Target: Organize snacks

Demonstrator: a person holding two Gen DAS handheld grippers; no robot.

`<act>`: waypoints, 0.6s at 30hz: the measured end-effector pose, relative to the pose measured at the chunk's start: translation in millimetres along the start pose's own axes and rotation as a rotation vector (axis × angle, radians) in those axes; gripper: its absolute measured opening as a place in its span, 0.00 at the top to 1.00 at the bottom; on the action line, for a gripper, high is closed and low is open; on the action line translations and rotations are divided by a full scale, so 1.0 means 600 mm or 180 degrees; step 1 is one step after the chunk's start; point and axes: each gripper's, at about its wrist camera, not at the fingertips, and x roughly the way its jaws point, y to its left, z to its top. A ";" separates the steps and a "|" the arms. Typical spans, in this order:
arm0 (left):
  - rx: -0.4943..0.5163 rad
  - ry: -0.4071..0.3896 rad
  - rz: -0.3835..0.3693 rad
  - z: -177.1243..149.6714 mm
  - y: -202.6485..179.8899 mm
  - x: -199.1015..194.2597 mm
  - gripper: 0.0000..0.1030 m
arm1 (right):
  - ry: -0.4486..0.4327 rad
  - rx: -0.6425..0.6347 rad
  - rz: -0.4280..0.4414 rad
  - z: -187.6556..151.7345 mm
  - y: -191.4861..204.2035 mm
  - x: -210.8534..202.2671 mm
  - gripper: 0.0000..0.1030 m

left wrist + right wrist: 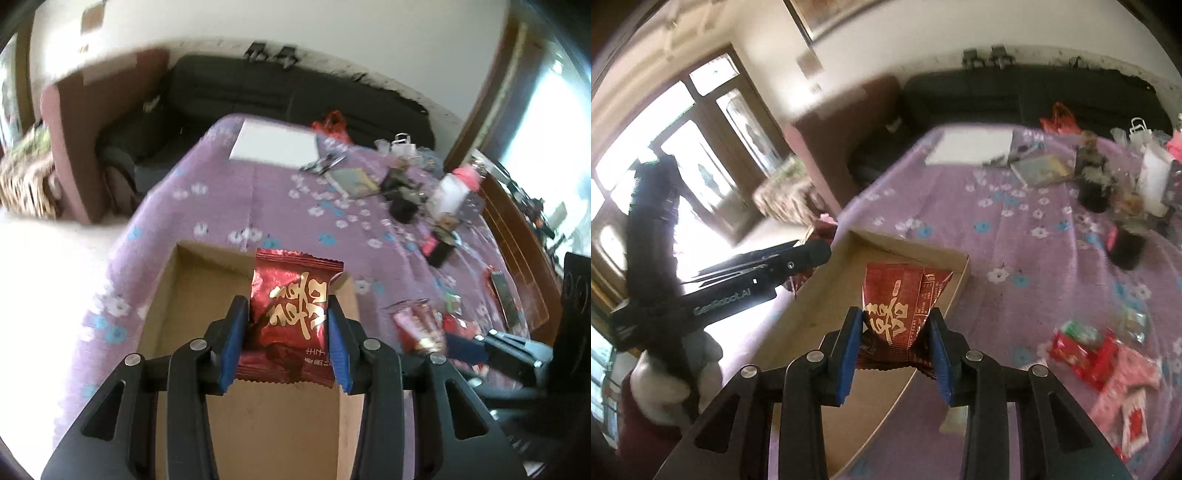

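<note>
Though crumpled, glossy red packet [905, 314].

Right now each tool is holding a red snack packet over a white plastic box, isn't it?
Not quite: the box is brown cardboard, not white plastic, as the left wrist view shows. Each tool does hold a red snack packet over it.

Shallow brown cardboard box [192, 295] under left gripper [286, 317]: floor bare ahead and to its left. Purple floral tablecloth [236, 192] beyond box open. Loose red and pink snack packets [1108, 365] crowd right gripper's [895, 332] right side.
</note>
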 end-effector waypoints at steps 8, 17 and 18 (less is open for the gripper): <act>-0.0532 0.0297 -0.0112 -0.012 0.073 0.111 0.62 | 0.0287 -0.0129 -0.0276 0.009 0.003 0.146 0.65; -0.0665 0.0342 -0.0188 -0.014 0.091 0.139 0.61 | 0.0352 -0.0290 -0.0490 0.004 0.009 0.206 0.62; -0.0674 0.0346 -0.0189 -0.014 0.092 0.140 0.60 | 0.0320 -0.0303 -0.0513 0.004 0.010 0.206 0.62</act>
